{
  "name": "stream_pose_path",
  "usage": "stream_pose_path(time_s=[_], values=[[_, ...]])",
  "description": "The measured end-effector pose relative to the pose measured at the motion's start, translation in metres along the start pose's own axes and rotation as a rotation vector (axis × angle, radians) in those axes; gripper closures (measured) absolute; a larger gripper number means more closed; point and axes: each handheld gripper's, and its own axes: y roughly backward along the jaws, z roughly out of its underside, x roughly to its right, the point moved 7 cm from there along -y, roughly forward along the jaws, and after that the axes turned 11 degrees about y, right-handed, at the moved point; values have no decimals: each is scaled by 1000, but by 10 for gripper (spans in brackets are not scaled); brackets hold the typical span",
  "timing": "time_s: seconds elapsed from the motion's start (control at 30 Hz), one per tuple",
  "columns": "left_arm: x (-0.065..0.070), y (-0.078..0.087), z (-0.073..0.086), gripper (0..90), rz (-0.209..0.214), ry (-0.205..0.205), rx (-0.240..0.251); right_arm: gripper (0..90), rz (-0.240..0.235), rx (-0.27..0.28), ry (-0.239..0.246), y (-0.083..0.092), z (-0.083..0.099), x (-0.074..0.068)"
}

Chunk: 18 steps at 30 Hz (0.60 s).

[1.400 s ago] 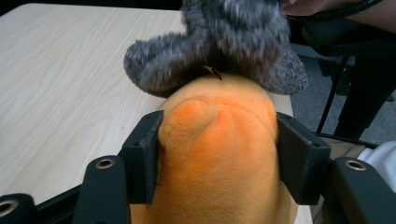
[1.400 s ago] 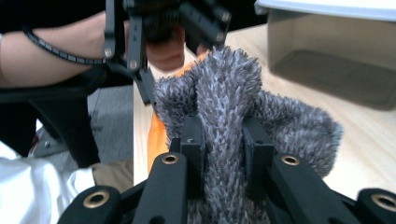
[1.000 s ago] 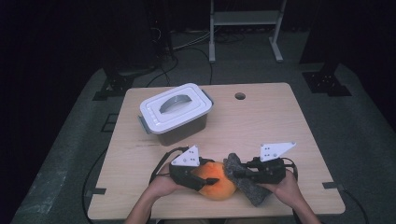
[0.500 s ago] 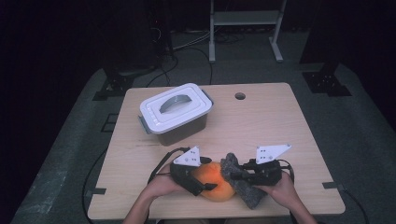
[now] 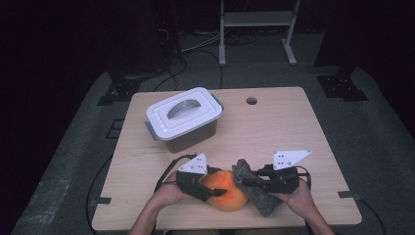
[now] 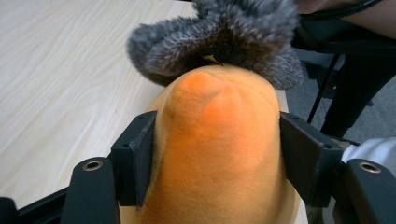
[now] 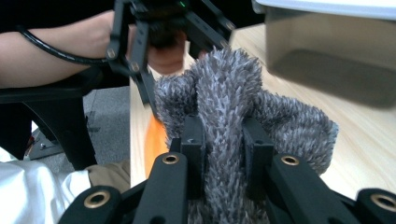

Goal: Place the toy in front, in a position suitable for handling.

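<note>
An orange plush toy (image 5: 226,188) lies at the table's near edge, between my two grippers. My left gripper (image 5: 215,188) holds it from the left. In the left gripper view both pads (image 6: 142,154) press into the orange plush toy (image 6: 219,140), and the jaws have just been closing on it. A grey fuzzy cloth (image 5: 257,193) lies against the toy's right side, its open end over the toy's tip. My right gripper (image 5: 244,182) is shut on a fold of the grey fuzzy cloth (image 7: 229,107), pinched tight between its jaws (image 7: 224,140).
A lidded white-and-grey plastic box (image 5: 183,117) stands at the back left of the wooden table (image 5: 284,127), close to the right gripper view's far edge as the box wall (image 7: 327,42). A small round hole (image 5: 251,101) sits near the table's far edge. A person's hands hold both grippers.
</note>
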Motion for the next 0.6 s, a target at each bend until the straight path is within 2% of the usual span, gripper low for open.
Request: stream_pose_path(time_s=[0.03, 0.07, 0.13, 0.3, 0.37, 0.5, 0.6], values=[[0, 0, 0, 319, 0, 0, 0, 740, 0, 0, 0, 0, 0, 0], [4, -4, -1, 302, -12, -26, -15, 740, -6, -19, 24, -7, -2, -4], [4, -4, 0, 262, -19, -36, -28, 740, -15, -30, 21, -11, 2, -5], [1, -1, 0, 118, -10, -12, -39, 741, -15, -38, -4, -11, 10, 0], [1, 0, 2, 117, -8, -16, -50, 741, -16, -35, -17, -10, 14, 2], [-3, 3, 5, 162, -10, -9, -70, 741, -11, -56, -38, -8, 23, 6], [-8, 12, 9, 318, 4, -6, -55, 741, -14, -67, -71, -6, 32, 10]])
